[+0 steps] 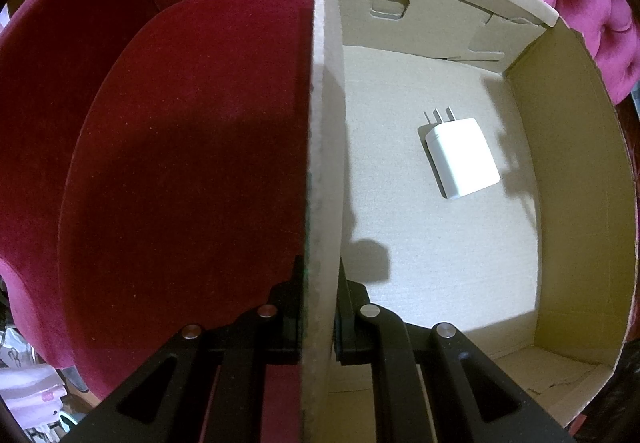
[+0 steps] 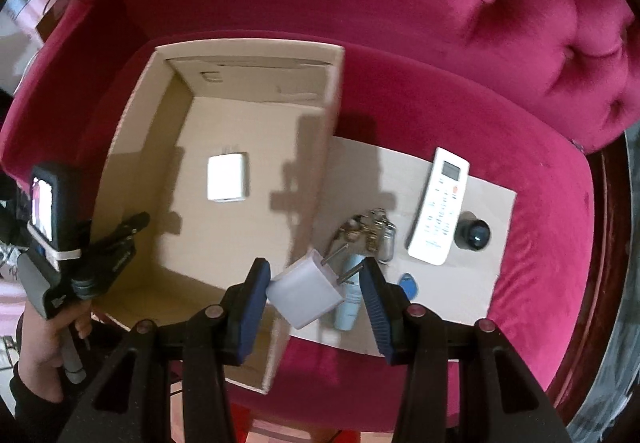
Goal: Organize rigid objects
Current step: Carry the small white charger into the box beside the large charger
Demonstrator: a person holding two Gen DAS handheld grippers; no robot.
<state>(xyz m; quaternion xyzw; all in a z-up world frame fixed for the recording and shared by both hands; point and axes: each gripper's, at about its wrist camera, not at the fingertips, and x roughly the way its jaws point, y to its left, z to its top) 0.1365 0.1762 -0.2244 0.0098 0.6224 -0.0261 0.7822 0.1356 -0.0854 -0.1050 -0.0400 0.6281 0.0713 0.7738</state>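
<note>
An open cardboard box (image 1: 325,163) stands on a red velvet seat. My left gripper (image 1: 318,275) is shut on its side wall, one finger inside and one outside. A white charger (image 1: 460,159) lies flat on the box floor. In the right wrist view the same box (image 2: 136,147) with that charger (image 2: 227,181) is at the left, and the left gripper (image 2: 134,229) clamps its near-left wall. My right gripper (image 2: 314,277) is shut on a second white plug adapter (image 2: 306,293), tilted, prongs up right, hanging over the box's right wall.
A flat cardboard sheet (image 2: 492,211) right of the box carries a white remote (image 2: 438,207), a bunch of keys (image 2: 372,231), a black round object (image 2: 474,235), a blue tag (image 2: 406,283) and a pale tube (image 2: 347,309). The tufted chair back (image 2: 480,23) rises behind. A hand (image 2: 40,343) holds the left gripper.
</note>
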